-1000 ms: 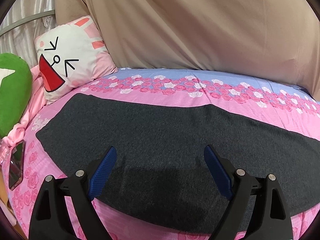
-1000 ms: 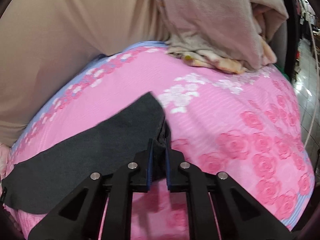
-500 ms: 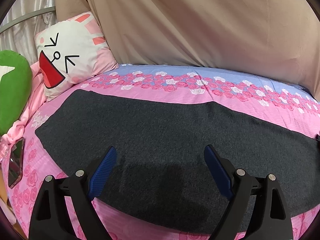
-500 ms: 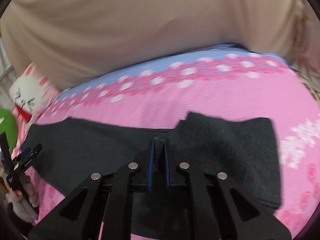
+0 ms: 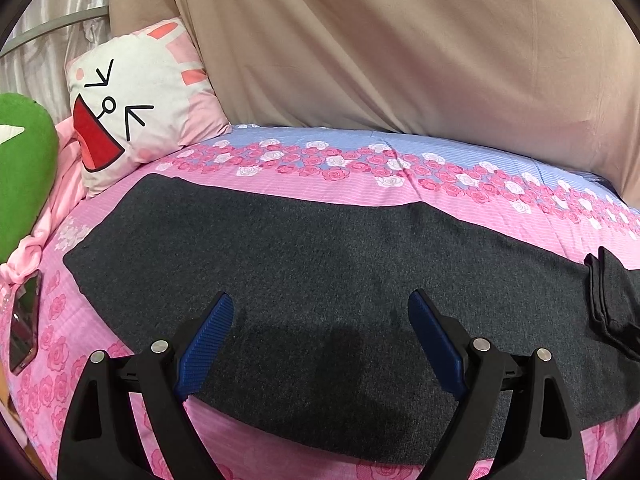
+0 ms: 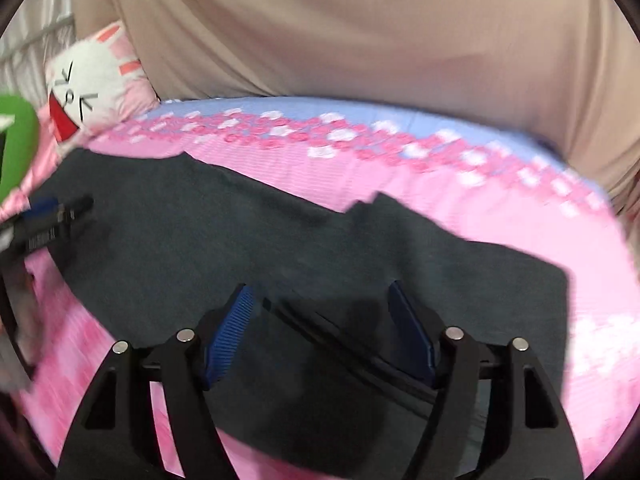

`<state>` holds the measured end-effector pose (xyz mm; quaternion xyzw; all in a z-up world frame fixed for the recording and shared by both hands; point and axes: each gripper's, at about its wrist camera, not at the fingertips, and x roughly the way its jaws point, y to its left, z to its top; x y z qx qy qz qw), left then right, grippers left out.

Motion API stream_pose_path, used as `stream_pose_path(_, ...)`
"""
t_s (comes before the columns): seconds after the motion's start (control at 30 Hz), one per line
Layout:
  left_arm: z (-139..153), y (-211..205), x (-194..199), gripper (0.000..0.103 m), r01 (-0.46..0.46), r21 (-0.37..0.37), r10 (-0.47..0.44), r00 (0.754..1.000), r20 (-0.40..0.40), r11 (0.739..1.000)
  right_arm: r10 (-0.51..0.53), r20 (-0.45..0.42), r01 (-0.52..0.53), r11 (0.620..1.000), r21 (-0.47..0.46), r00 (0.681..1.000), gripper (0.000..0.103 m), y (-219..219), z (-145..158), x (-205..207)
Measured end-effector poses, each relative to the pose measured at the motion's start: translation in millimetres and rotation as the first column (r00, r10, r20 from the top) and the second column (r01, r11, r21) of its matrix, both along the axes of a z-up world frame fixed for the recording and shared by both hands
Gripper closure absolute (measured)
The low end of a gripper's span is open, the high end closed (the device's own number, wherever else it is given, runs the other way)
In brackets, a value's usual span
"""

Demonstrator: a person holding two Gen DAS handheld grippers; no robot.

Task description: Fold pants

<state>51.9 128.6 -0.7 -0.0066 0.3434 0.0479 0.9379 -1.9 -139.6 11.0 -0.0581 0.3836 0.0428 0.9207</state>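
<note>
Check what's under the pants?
The dark pants lie on the pink floral bedsheet, which shows all around them. Whatever lies directly beneath the fabric is covered.

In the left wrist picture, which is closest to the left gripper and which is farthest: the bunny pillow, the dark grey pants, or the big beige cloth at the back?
1. Dark grey pants: spread on the bed right under the open left gripper.
2. White and pink bunny pillow: up on the left, past the pants.
3. Big beige cloth: at the very back, behind the bed.
</note>
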Motion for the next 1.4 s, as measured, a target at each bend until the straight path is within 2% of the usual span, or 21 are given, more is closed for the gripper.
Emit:
stream_pose_path(0.1,-0.3,-0.6,0.5,0.016,0.002,0.001,-0.002,1.000,-0.003,1.000,0.026,-0.004,-0.026,0.998,-0.048,1.000,0.035,1.4,-2.5,-6.3)
stream_pose_path(0.27,-0.6,0.5,0.9,0.016,-0.005,-0.003,0.005,1.000,-0.002,1.000,0.063,-0.035,-0.065,0.995,-0.076,0.997,0.038,18.7,-20.9,17.5)
stream_pose_path(0.33,-0.5,2.1,0.9,0.016,-0.009,-0.009,0.009,1.000,-0.004,1.000,0.052,-0.057,-0.057,0.995,-0.081,0.997,0.048,19.3,-30.1,27.8)
stream_pose_path(0.37,-0.6,3.1,1.0,0.016,-0.011,-0.014,0.011,1.000,-0.005,1.000,0.048,-0.058,-0.050,0.998,-0.033,0.997,0.060,13.7,-26.9,31.5)
stream_pose_path(0.4,-0.6,3.6,0.9,0.016,-0.012,-0.018,0.012,1.000,-0.005,1.000,0.031,-0.065,-0.032,0.999,-0.010,0.997,0.094,8.5,-23.5,34.8)
stream_pose_path(0.43,-0.5,4.2,0.7,0.016,-0.013,-0.022,0.013,1.000,-0.004,1.000,0.005,-0.069,-0.005,1.000,0.005,0.998,0.097,3.2,-18.8,38.1)
stream_pose_path(0.57,0.6,7.8,-0.2,0.016,-0.018,-0.040,0.018,1.000,-0.001,0.999,-0.037,0.051,0.033,0.996,0.082,0.998,0.097,-6.4,39.1,32.5)
stream_pose_path(0.63,0.6,9.7,0.2,0.016,-0.020,-0.051,0.020,1.000,-0.003,0.998,0.005,0.100,-0.018,0.991,0.135,0.995,0.097,6.1,66.1,28.7)
stream_pose_path(0.7,0.6,11.6,0.5,0.016,-0.023,-0.059,0.023,1.000,-0.006,0.998,0.065,0.102,-0.081,0.984,0.161,0.993,0.097,25.9,72.0,30.4)
stream_pose_path(0.77,0.6,13.6,0.0,0.016,-0.027,-0.068,0.027,1.000,-0.007,0.997,0.149,0.044,-0.154,0.972,0.177,0.988,0.096,55.3,53.5,36.8)
stream_pose_path(0.83,0.6,15.3,0.1,0.016,-0.033,-0.076,0.032,0.999,-0.008,0.997,0.215,-0.058,-0.203,0.966,0.161,0.975,0.090,82.4,12.6,44.3)
stream_pose_path(0.93,0.4,17.5,0.0,0.016,-0.037,-0.089,0.036,0.999,-0.008,0.995,0.208,-0.121,-0.192,0.973,0.130,0.971,0.087,88.9,-17.9,38.5)
stream_pose_path(0.97,0.5,18.0,0.3,0.016,-0.036,-0.093,0.036,0.999,-0.009,0.995,0.197,-0.098,-0.180,0.970,0.161,0.976,0.084,78.7,-13.5,29.3)
stream_pose_path(1.0,0.6,18.0,0.2,0.016,-0.036,-0.096,0.035,0.999,-0.009,0.995,0.163,-0.061,-0.149,0.971,0.188,0.985,0.069,62.1,-3.4,17.5)
stream_pose_path(1.03,0.3,17.9,0.2,0.016,-0.035,-0.097,0.034,0.999,-0.009,0.995,0.103,-0.013,-0.098,0.973,0.211,0.995,0.060,39.7,9.1,3.2)
stream_pose_path(1.07,0.1,17.4,0.4,0.016,-0.034,-0.096,0.033,0.999,-0.010,0.995,0.046,0.022,-0.050,0.972,0.229,0.999,0.044,18.8,17.9,-9.1)
stream_pose_path(1.1,0.1,17.0,0.4,0.016,-0.031,-0.094,0.031,0.999,-0.011,0.995,-0.012,0.047,0.000,0.969,0.247,0.999,0.036,-3.4,24.9,-21.9)
stream_pose_path(1.2,0.3,16.2,0.2,0.016,-0.027,-0.091,0.026,1.000,-0.010,0.995,-0.196,0.028,0.178,0.935,0.305,0.980,0.036,-79.0,27.3,-58.1)
stream_pose_path(1.27,0.2,15.2,0.1,0.016,-0.026,-0.089,0.025,1.000,-0.011,0.996,-0.293,-0.045,0.288,0.884,0.367,0.955,0.036,-123.7,11.0,-77.2)
stream_pose_path(1.37,-0.1,14.4,0.1,0.016,-0.027,-0.085,0.026,1.000,-0.014,0.996,-0.324,-0.153,0.356,0.794,0.492,0.934,0.035,-157.4,-18.6,-85.0)
stream_pose_path(1.4,0.0,14.4,0.1,0.016,-0.028,-0.085,0.027,1.000,-0.014,0.996,-0.311,-0.166,0.351,0.779,0.519,0.936,0.035,-159.5,-25.5,-84.2)
